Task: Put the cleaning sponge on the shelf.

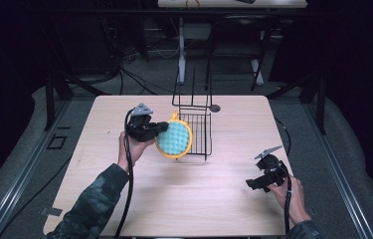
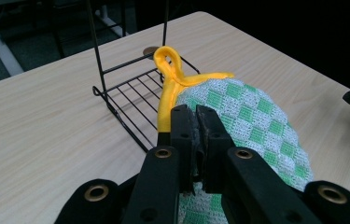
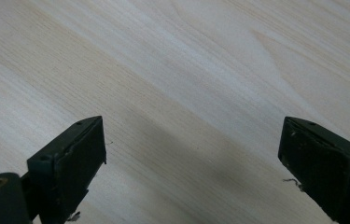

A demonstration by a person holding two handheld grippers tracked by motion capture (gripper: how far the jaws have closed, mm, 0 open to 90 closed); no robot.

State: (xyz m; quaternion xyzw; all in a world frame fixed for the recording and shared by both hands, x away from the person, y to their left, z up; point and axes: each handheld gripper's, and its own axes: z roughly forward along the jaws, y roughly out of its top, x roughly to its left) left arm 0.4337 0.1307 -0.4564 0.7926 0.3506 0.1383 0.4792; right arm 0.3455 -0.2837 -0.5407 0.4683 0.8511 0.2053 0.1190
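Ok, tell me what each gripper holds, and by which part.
Left gripper: round green-checked cloth pot holder, pinched near its yellow-trimmed edge. Right gripper: nothing.

Bright surface, dark room around it

In the high view the wooden surface (image 1: 184,199) is evenly lit from overhead while the floor and room toward 12, 3 and 9 o'clock sink into near black; the frame is soft and slightly grainy, and the wire rack (image 1: 194,132) throws a faint shadow toward 6 o'clock. The left gripper view is sharp on the checked cloth (image 2: 252,121), softer at 12 o'clock. In the right gripper view the near fingers (image 3: 70,158) blur, a broad dim shadow lying between them.
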